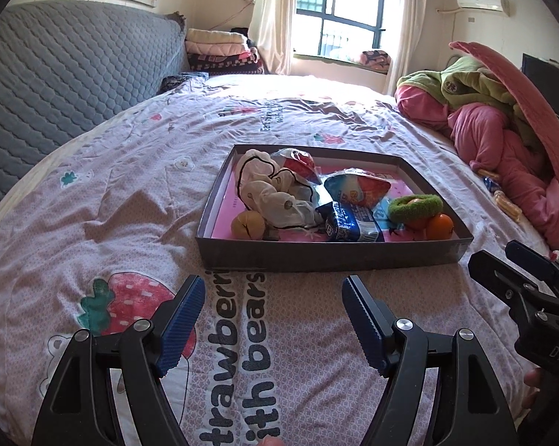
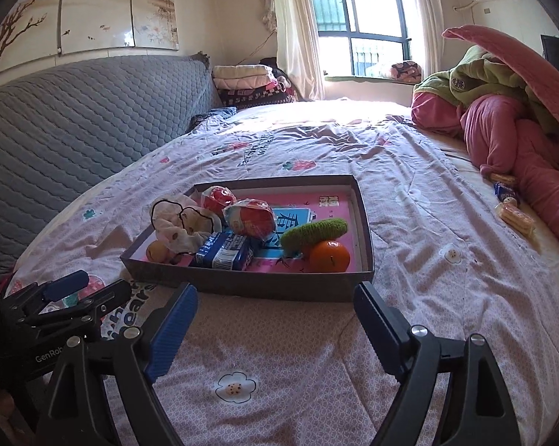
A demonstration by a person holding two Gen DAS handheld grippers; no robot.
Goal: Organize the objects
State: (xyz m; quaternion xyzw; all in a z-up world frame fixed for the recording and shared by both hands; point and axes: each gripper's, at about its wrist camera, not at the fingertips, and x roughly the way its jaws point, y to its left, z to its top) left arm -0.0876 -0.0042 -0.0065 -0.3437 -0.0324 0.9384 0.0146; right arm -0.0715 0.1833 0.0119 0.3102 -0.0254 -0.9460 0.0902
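A shallow grey box (image 1: 331,256) (image 2: 242,284) with a pink lining lies on the bed. It holds a white cloth (image 1: 275,193) (image 2: 182,226), a blue packet (image 1: 350,223) (image 2: 223,251), red-and-white wrapped snacks (image 1: 357,186) (image 2: 249,217), a green fuzzy ring (image 1: 415,206) (image 2: 312,232), an orange fruit (image 1: 439,226) (image 2: 329,256) and a tan fruit (image 1: 247,225) (image 2: 156,251). My left gripper (image 1: 273,297) is open and empty, just in front of the box. My right gripper (image 2: 275,304) is open and empty, at the box's near edge.
Loose snack packets (image 2: 511,204) (image 1: 502,200) lie on the sheet at the right, beside a heap of pink and green bedding (image 2: 509,111) (image 1: 502,119). A grey quilted headboard (image 1: 56,85) (image 2: 75,119) runs along the left. Folded blankets (image 2: 246,81) are stacked by the window.
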